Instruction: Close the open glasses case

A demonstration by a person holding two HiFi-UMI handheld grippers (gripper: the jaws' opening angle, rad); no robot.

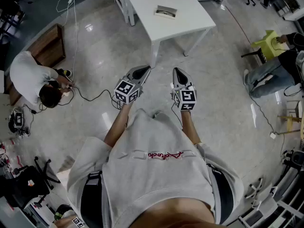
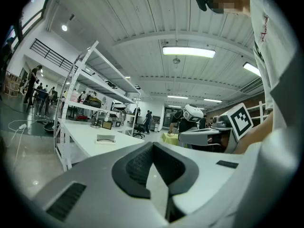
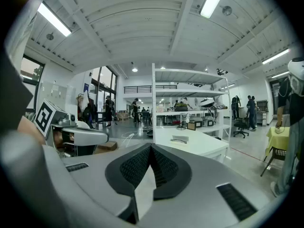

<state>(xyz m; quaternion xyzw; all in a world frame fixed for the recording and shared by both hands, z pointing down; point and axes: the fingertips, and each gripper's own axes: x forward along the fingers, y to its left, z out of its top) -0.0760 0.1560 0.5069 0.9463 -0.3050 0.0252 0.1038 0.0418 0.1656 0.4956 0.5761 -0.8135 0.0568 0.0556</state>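
The open glasses case (image 1: 166, 12) lies on a white table (image 1: 190, 18) some way ahead of me, its dark inside showing. It is small in both gripper views, as a pale case (image 2: 105, 139) on the tabletop and again as the case (image 3: 180, 139). My left gripper (image 1: 145, 69) and right gripper (image 1: 176, 70) are held side by side over the floor, well short of the table. Both point roughly level toward it. The left gripper (image 2: 152, 144) has its fingertips together with nothing between them. The right gripper (image 3: 151, 146) looks the same.
A person (image 1: 33, 82) crouches on the floor at the left beside a wooden box (image 1: 47, 44) and loose cables (image 1: 90, 96). Another person sits at the right by a yellow stool (image 1: 268, 44). A white shelf rack (image 3: 190, 99) stands over the table's far side.
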